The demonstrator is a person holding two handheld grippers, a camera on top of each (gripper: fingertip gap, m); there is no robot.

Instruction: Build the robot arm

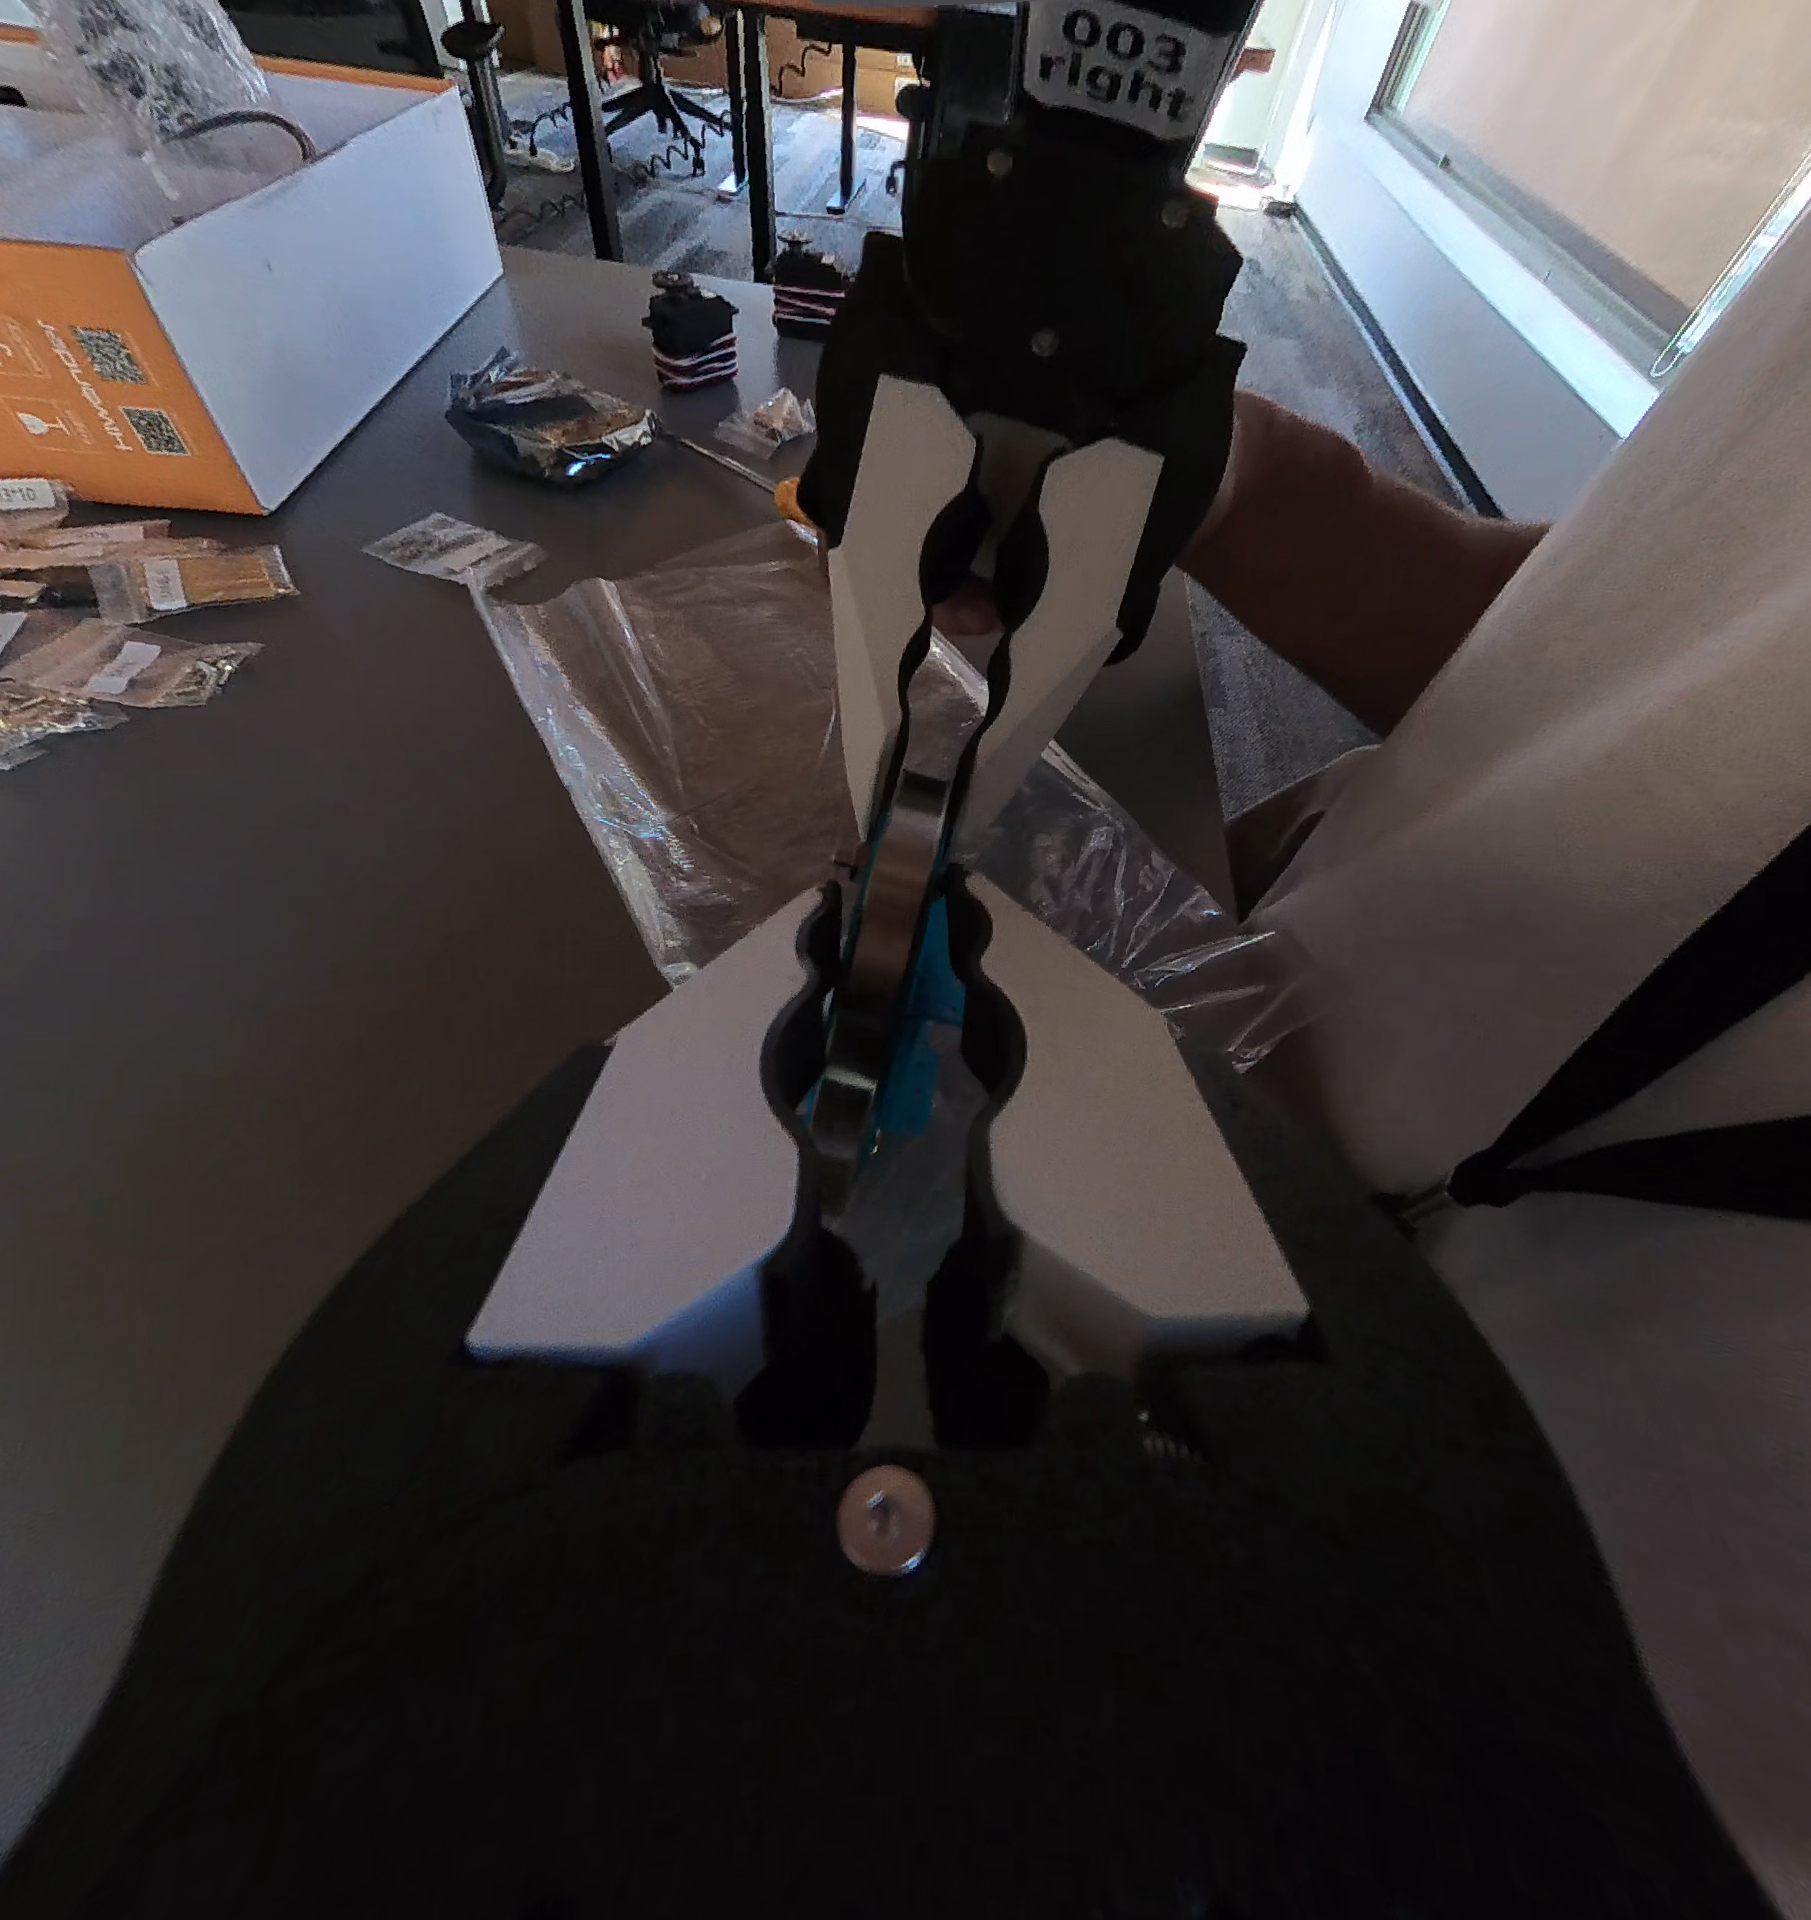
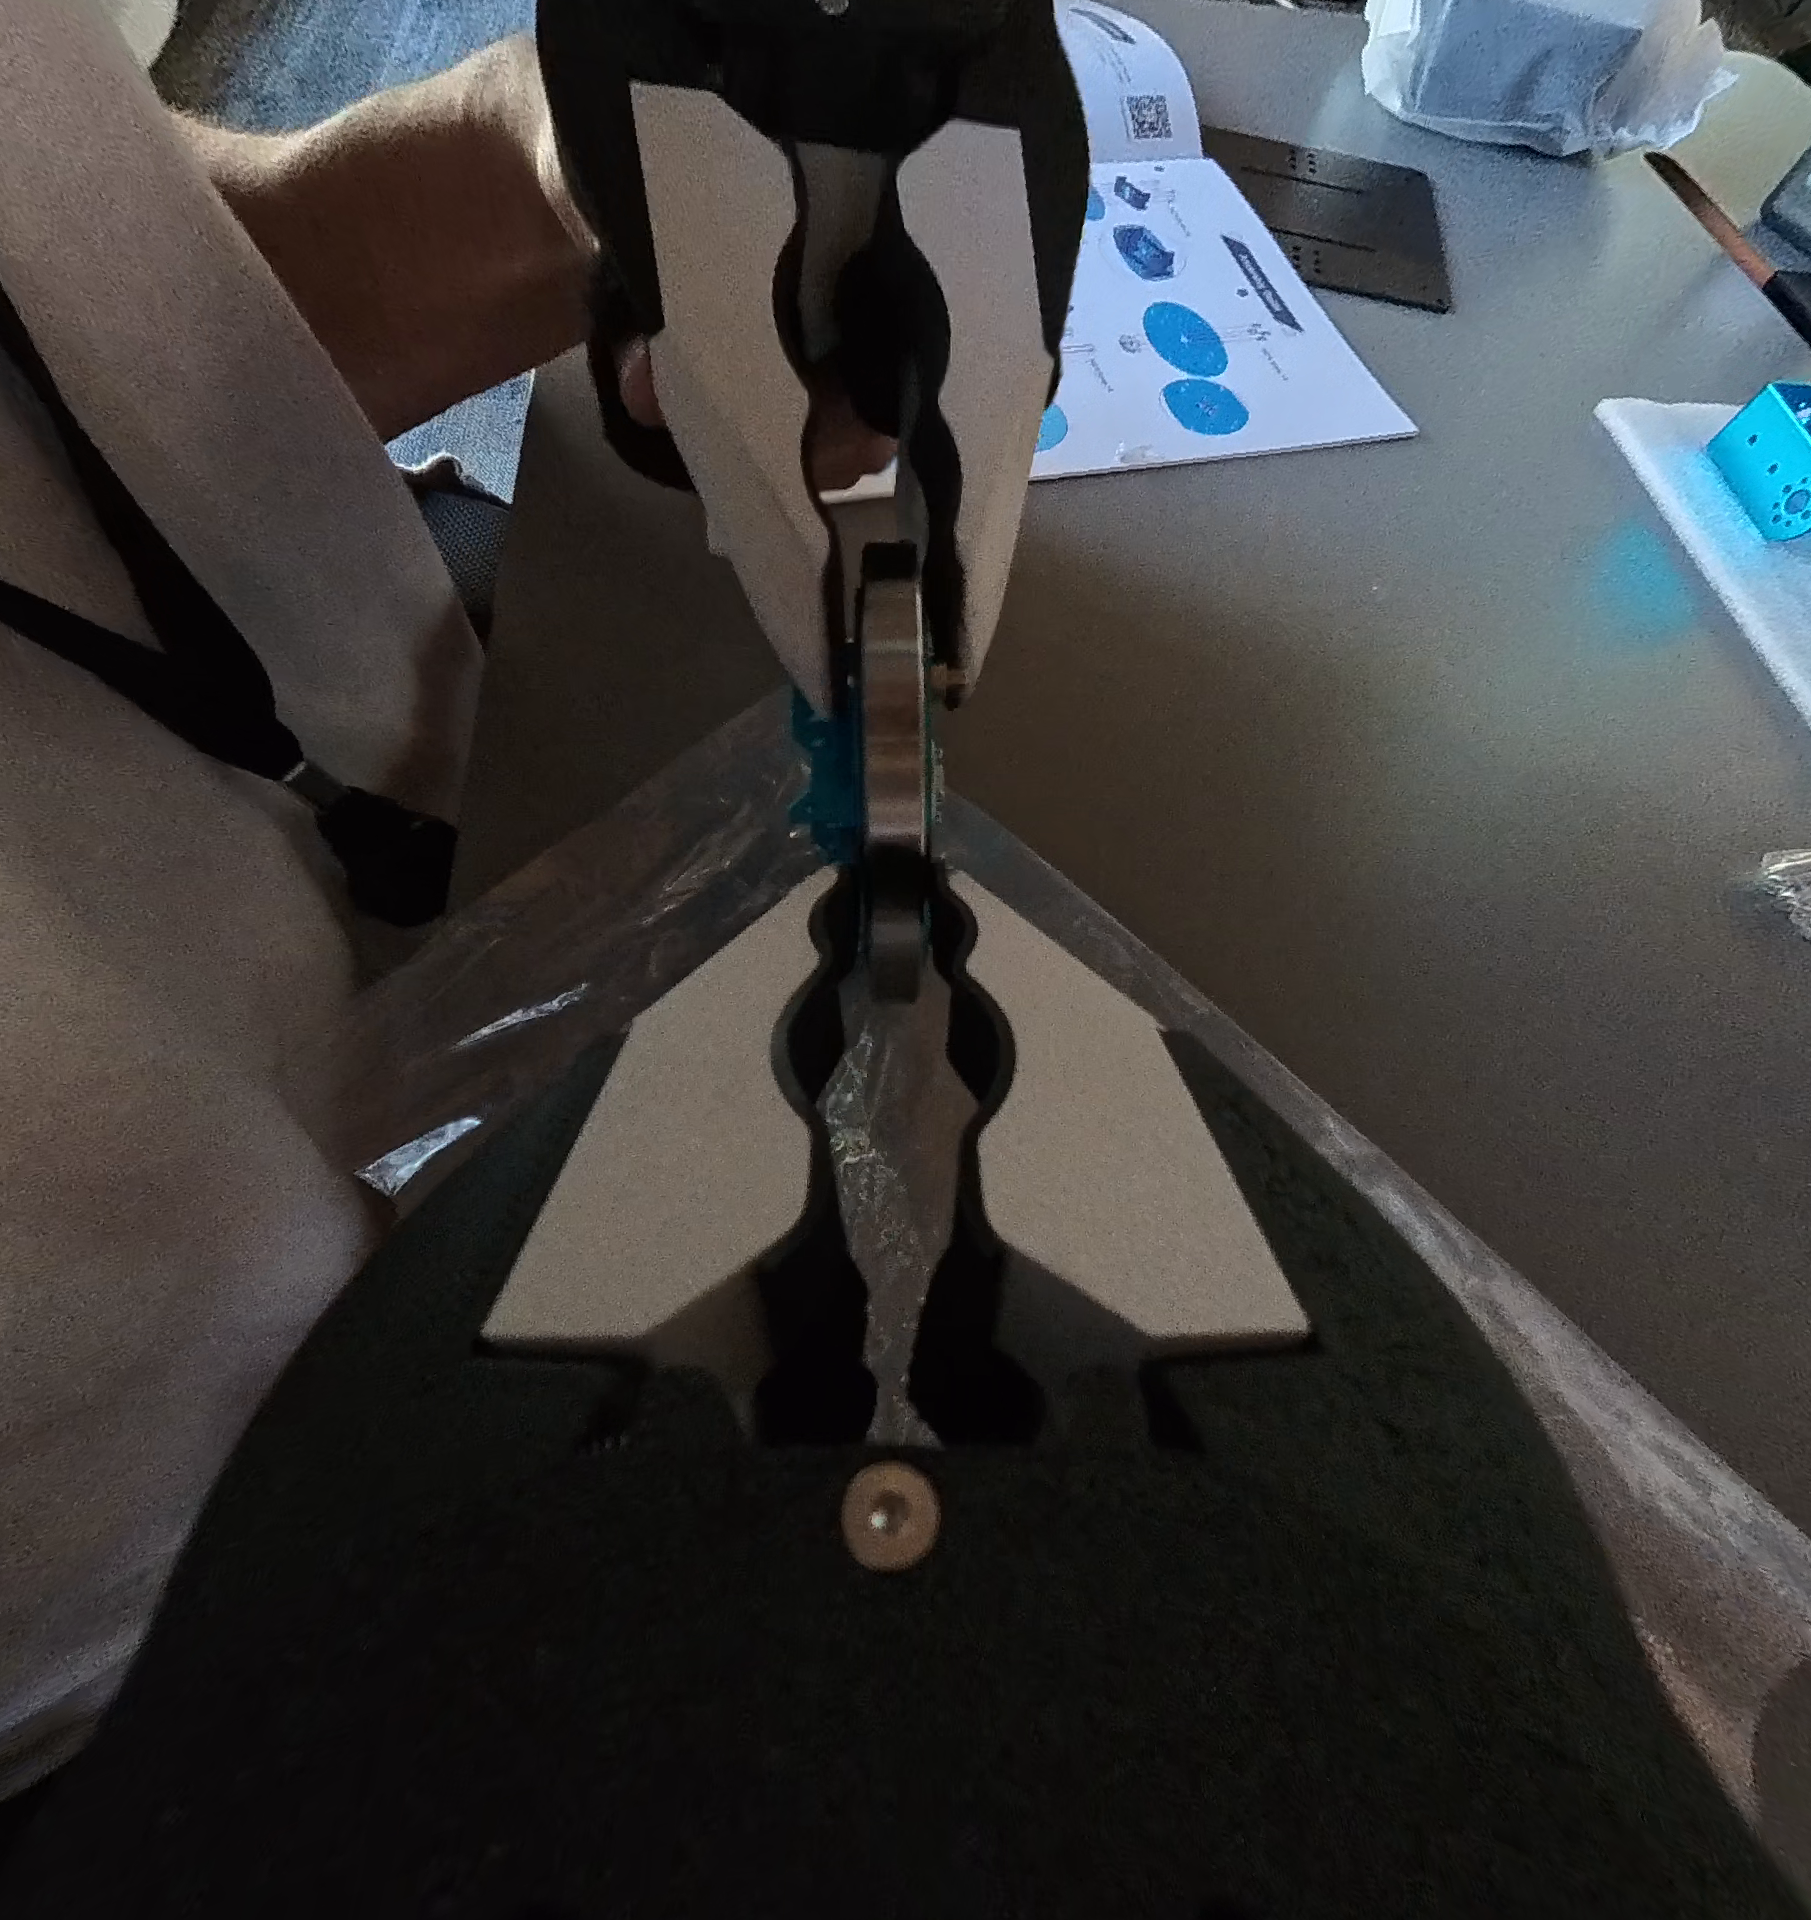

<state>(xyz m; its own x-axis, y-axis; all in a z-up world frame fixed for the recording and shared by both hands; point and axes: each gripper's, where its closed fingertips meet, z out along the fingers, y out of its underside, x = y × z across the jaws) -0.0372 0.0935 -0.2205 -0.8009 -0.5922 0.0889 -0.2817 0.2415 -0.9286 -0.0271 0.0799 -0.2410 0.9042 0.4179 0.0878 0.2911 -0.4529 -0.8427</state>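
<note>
Two grippers meet nose to nose over the table edge, both closed on one thing: a flat round metal part (image 1: 885, 966) with a blue piece (image 1: 927, 1039) fixed to one face, seen edge-on as a thin silver rim. The left gripper (image 1: 896, 914) clamps its near end; the right gripper (image 1: 927, 769) clamps the far end, so the disc's plane runs straight along the line between them, standing on edge rather than lying flat. In the right wrist view the same rim (image 2: 893, 727) sits between the right gripper (image 2: 896, 894) and the left gripper (image 2: 890, 665), with the blue piece (image 2: 828, 769) on the person's side. Neither is clearly nearer; each holds about half.

Crinkled clear plastic wrap (image 1: 693, 707) lies on the grey table (image 1: 257, 987) just below, and some trails into the jaws. The table edge and the person's light shirt (image 1: 1607, 831) are close on one side. Open tabletop lies on the other, with small hardware bags (image 1: 101, 665), an orange and white box (image 1: 257, 291), two servos (image 1: 691, 343), an instruction sheet (image 2: 1244, 343) and a blue bracket (image 2: 1794, 457) well apart.
</note>
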